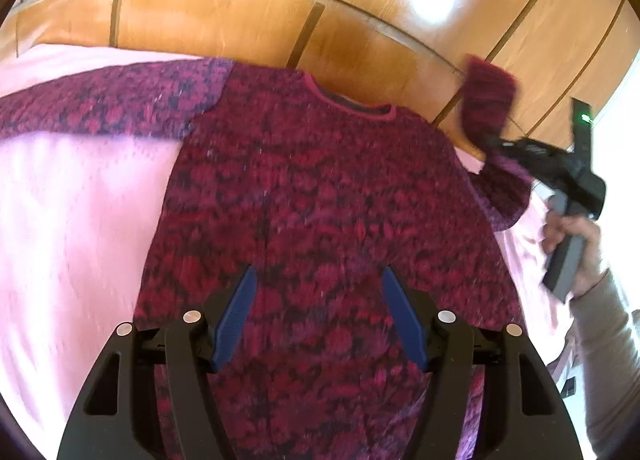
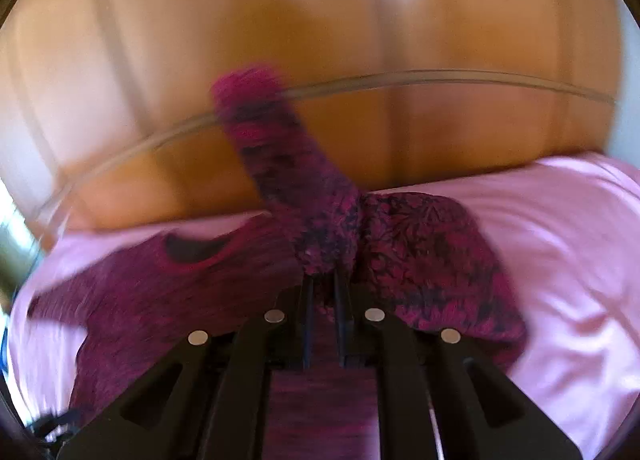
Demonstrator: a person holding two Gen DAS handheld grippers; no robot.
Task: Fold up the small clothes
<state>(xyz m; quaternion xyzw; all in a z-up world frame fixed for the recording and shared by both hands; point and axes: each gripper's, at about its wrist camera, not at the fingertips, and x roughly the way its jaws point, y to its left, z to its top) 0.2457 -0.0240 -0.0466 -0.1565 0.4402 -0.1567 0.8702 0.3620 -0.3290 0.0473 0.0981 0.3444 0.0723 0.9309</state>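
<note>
A small red and purple knitted sweater [image 1: 320,200] lies flat on a pink sheet [image 1: 80,220], neck towards the headboard. Its left sleeve [image 1: 100,104] is spread out sideways. My left gripper [image 1: 318,276] hovers open above the sweater's lower body, nothing between its blue pads [image 1: 236,316]. My right gripper [image 1: 496,142] is shut on the right sleeve [image 1: 486,100] and holds it lifted off the bed, cuff sticking up. In the right wrist view the sleeve [image 2: 288,184] is pinched between the closed fingers of that gripper [image 2: 324,276], blurred by motion.
A glossy wooden headboard [image 1: 280,12] rises behind the bed. A person's hand [image 1: 576,236] and grey sleeve [image 1: 612,360] hold the right gripper at the bed's right side. Pink sheet [image 2: 560,240] lies on both sides of the sweater.
</note>
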